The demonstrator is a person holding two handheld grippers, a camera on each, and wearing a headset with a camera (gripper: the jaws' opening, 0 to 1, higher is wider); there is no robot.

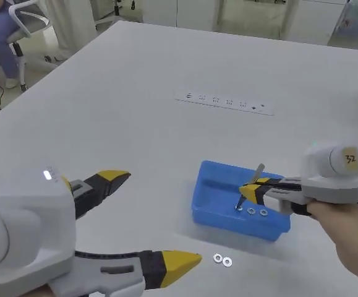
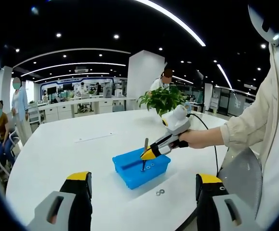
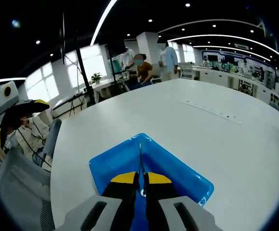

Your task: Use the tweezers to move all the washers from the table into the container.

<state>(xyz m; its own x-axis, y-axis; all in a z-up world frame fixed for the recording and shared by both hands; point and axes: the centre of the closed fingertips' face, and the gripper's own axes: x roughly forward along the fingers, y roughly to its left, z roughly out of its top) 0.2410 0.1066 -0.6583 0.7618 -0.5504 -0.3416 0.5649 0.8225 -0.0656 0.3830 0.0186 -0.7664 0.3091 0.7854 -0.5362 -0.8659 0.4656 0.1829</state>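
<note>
White table (image 1: 166,68) in bright open-plan office.

Right gripper (image 1: 245,190) grips tweezers (image 1: 259,171) in container (image 1: 214,179); two washers (image 1: 218,258) outside.

The white bench (image 1: 123,124) carries a blue container (image 1: 228,221) toward its near right side. Two washers (image 1: 222,260) lie side by side on the bare top, just nearer than the container. A flat socket strip (image 1: 223,103) is set farther back.

Leafy potted plant (image 2: 163,98), flush socket strip (image 1: 223,103), pale office chair (image 1: 33,13), seated person (image 2: 2,135).
</note>
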